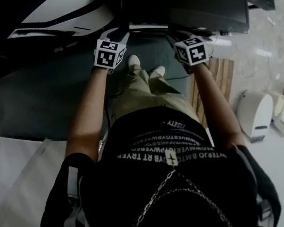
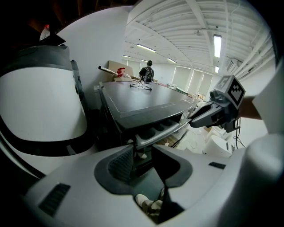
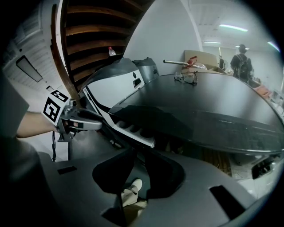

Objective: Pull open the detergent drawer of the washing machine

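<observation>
Left gripper view is showing the detergent drawer (image 2: 162, 131) standing pulled out of the front of the dark washing machine (image 2: 144, 99). Three dark compartments (image 2: 163, 125) are lying open in a row along the drawer, and they are too shadowed to tell what they are holding. The left gripper (image 2: 143, 153) is hovering at the drawer's near end with its jaws apart. The narrow gap between them is showing the floor (image 2: 151, 179) and a pale shoe (image 2: 143, 200); whether a jaw is touching the drawer front I cannot tell. The right gripper (image 3: 136, 156) is sitting just below the drawer's other end. Its jaws are likewise parted, gripping nothing, with a trouser leg (image 3: 128, 195) and the shoe showing through. A pair of glasses (image 3: 188, 78) is lying on top of the machine, with a cardboard box (image 3: 195, 56) beyond it. Head view is showing a white appliance (image 1: 254, 113) on the floor at the right, near a wooden pallet (image 1: 223, 76).
</observation>
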Tool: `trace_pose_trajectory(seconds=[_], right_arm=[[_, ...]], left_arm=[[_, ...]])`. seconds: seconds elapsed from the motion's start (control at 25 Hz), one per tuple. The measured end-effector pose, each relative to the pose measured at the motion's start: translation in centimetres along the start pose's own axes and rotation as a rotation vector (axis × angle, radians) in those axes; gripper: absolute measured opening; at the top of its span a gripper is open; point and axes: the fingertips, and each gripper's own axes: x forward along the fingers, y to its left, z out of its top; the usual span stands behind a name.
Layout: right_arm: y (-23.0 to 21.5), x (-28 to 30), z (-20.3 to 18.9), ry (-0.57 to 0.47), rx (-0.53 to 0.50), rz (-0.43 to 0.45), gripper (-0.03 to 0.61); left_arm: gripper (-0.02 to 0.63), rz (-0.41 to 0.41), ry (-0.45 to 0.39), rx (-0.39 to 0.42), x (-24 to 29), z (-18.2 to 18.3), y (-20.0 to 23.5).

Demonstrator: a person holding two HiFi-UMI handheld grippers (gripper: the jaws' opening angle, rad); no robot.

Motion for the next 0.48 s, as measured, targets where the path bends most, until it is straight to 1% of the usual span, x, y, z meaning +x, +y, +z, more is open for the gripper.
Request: trace_pose_trajectory(seconds=[0.28, 0.48], right_arm=[[-0.3, 0.0, -0.4, -0.025, 0.008, -0.002, 0.077], [0.5, -0.6, -1.4, -0.003, 0.034, 0.020, 0.077]], left_arm=[[0.121, 0.006, -0.004, -0.011, -0.2, -0.3, -0.4], [0.120, -0.012, 0.015, 0.003, -0.6, -1.1, -1.0]])
